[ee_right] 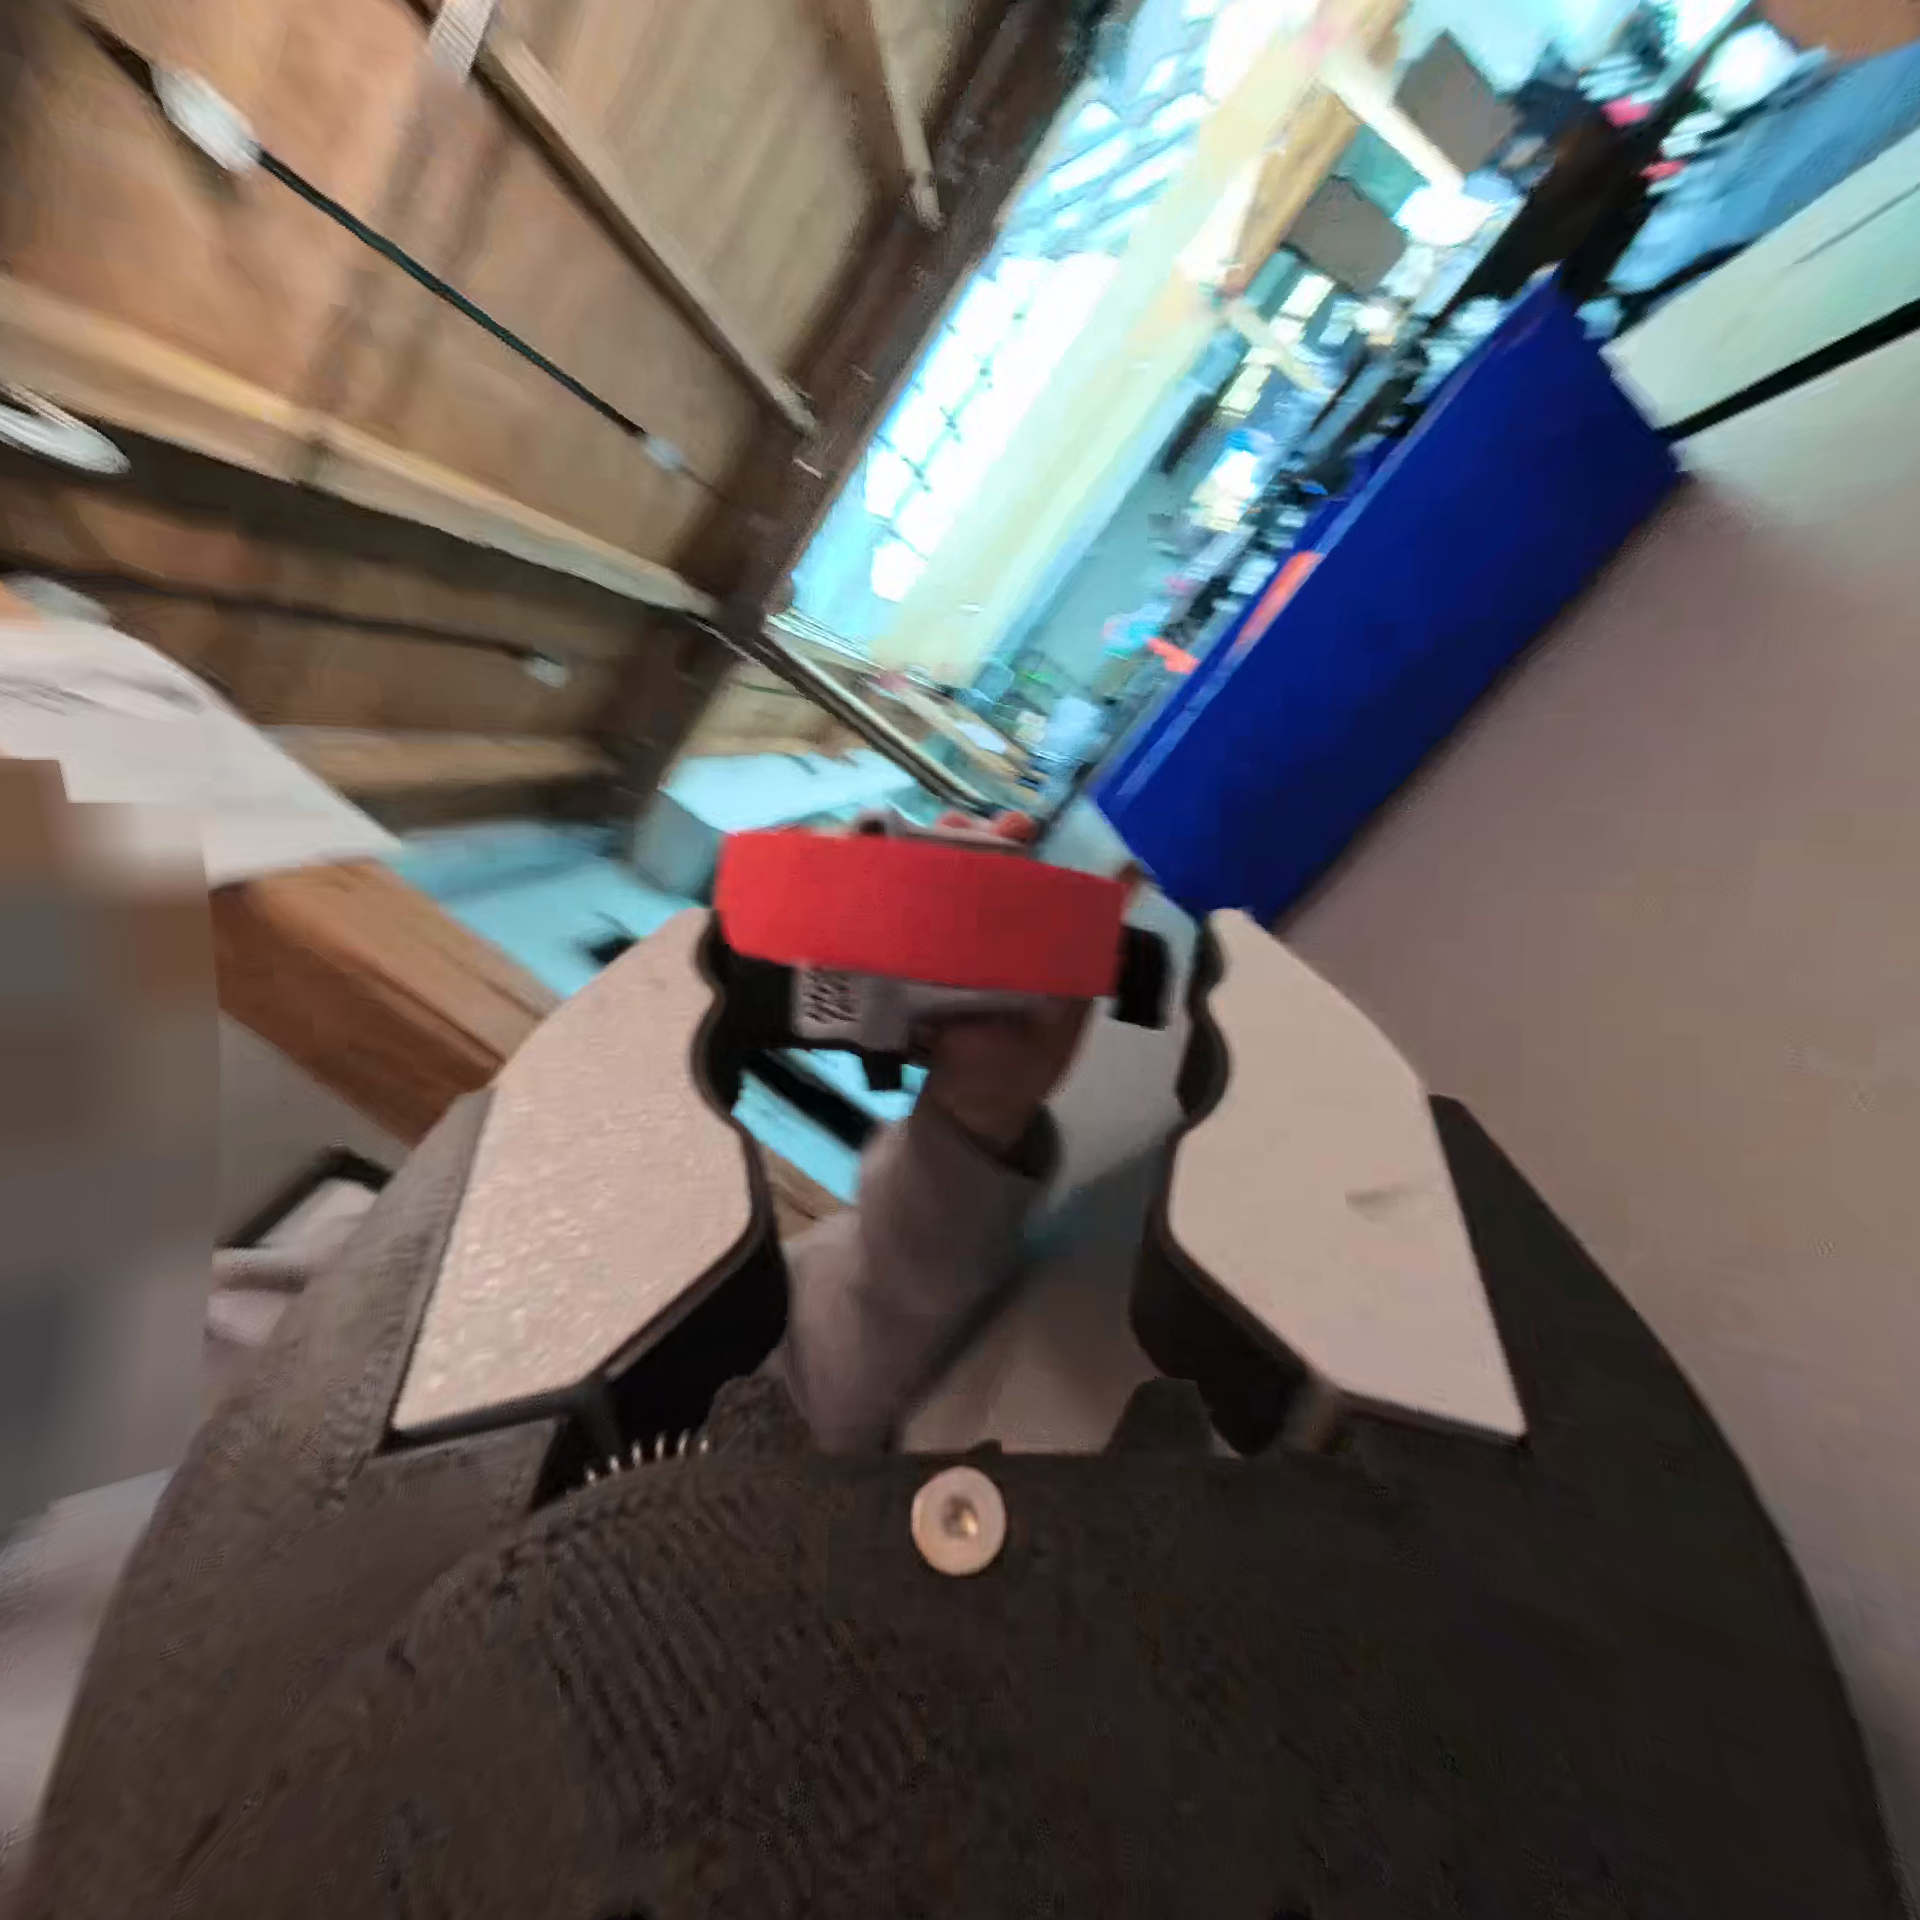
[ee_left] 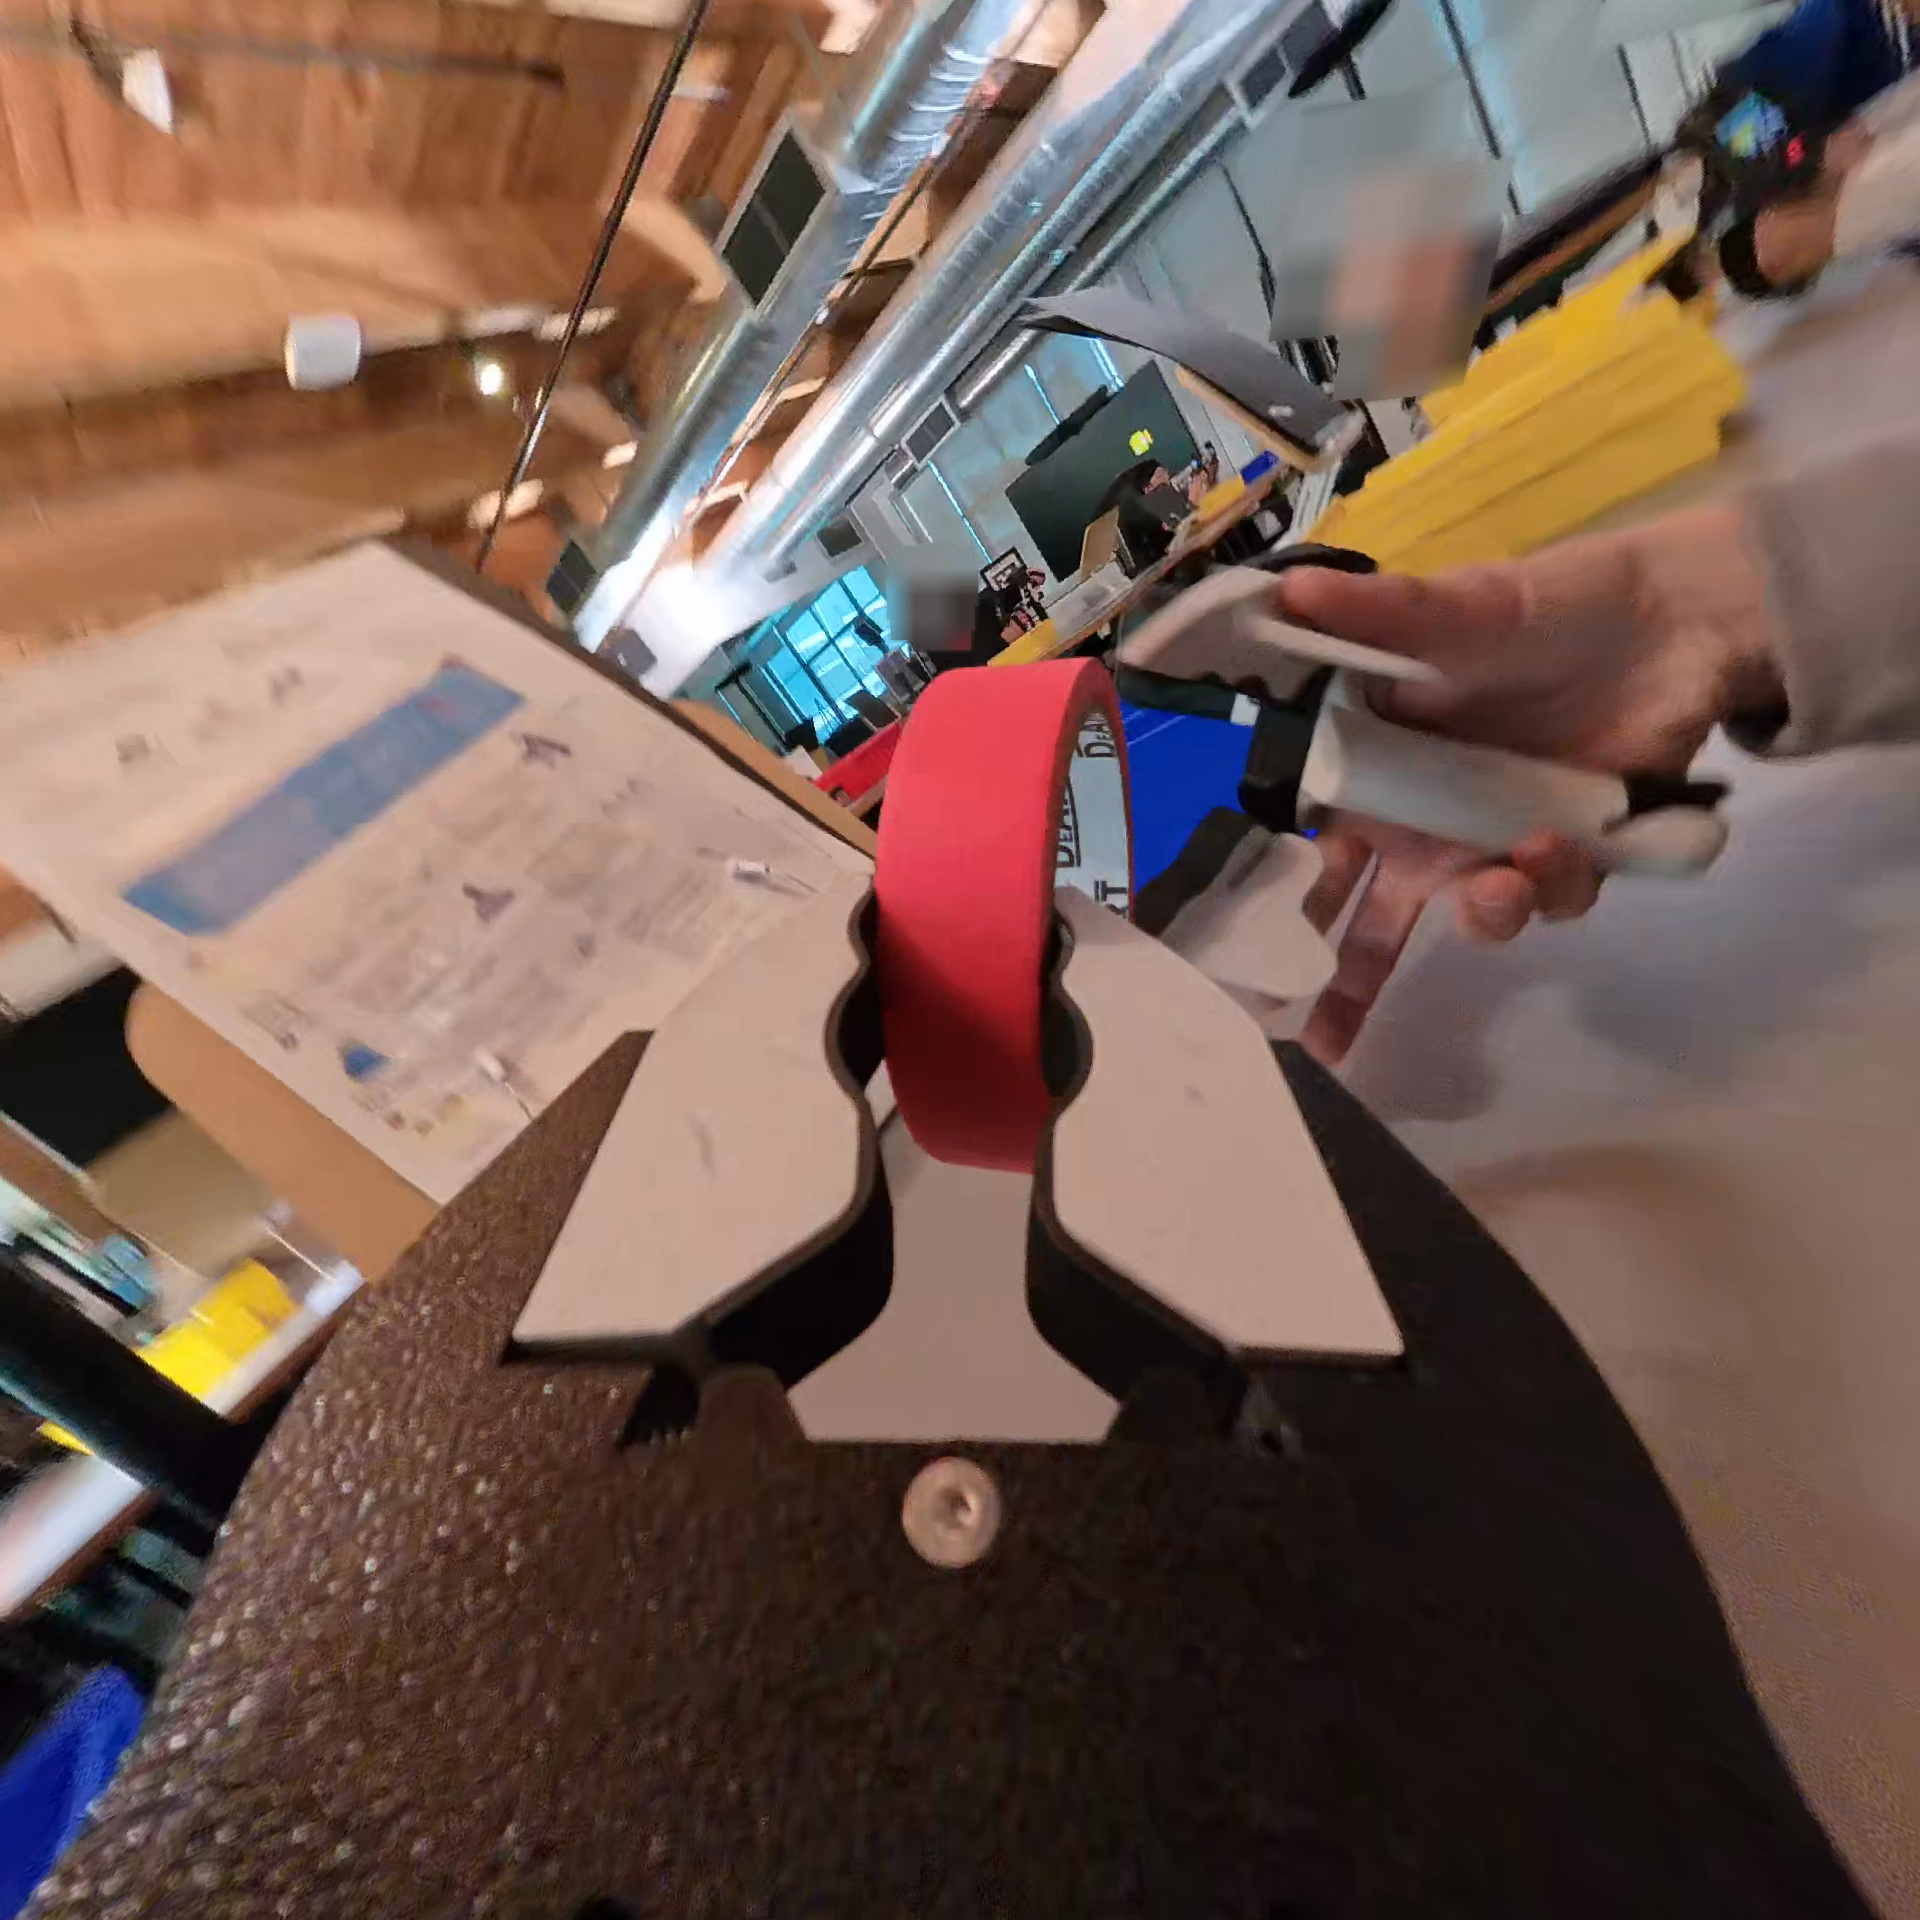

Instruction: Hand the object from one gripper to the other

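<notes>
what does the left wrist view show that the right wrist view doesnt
Only the left wrist view shows the left gripper shut on the roll's band, the roll's white inner core, the hand holding the right gripper, a printed sheet and yellow boards.

Only the right wrist view shows the right gripper's fingers spread wide, short of the roll, and a blue panel.

Both show the red tape roll held in mid-air.

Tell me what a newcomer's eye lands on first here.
The red tape roll stands out at once, pinched across its band by the left gripper at the centre of the left wrist view. In the right wrist view, the right gripper gapes open just short of the roll, a blue panel behind.
</notes>
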Tool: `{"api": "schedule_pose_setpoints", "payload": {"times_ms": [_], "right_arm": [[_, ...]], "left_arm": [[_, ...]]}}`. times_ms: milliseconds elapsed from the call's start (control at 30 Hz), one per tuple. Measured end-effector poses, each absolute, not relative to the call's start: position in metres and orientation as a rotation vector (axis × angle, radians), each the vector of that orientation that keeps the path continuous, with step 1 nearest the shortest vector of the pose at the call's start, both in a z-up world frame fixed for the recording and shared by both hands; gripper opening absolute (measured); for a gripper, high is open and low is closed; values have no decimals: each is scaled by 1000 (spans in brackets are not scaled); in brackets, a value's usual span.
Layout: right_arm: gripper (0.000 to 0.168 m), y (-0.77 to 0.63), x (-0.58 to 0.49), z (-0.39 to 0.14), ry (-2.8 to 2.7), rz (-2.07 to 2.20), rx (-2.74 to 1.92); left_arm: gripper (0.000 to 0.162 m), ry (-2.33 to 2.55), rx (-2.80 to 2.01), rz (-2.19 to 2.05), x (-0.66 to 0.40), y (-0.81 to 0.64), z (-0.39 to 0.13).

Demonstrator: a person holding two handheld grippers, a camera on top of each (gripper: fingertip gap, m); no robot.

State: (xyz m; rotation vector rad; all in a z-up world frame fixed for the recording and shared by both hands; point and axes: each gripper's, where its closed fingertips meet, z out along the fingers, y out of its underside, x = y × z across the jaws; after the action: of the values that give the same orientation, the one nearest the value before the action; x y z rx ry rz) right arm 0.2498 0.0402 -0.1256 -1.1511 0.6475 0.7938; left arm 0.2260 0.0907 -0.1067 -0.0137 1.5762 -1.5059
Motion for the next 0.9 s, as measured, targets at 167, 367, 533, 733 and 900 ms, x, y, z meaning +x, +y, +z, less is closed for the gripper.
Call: {"api": "schedule_pose_setpoints", "payload": {"times_ms": [167,367,533,733,900], "right_arm": [[92,51,226,-138,565,879,-1275],[99,62,219,-144,536,861,-1327],[98,64,217,-149,497,828,-1383],[98,58,233,-121,405,499,-1334],[99,34,222,-90,74,-7,-1317]], "left_arm": [[26,1653,147,-1364,220,73,-126],[26,1673,230,-1308,214,65,-132],[26,1669,236,-1268,215,63,-134],[66,1702,-56,-1469,223,74,-124],[82,2025,-490,-2078,211,63,-124]]}}
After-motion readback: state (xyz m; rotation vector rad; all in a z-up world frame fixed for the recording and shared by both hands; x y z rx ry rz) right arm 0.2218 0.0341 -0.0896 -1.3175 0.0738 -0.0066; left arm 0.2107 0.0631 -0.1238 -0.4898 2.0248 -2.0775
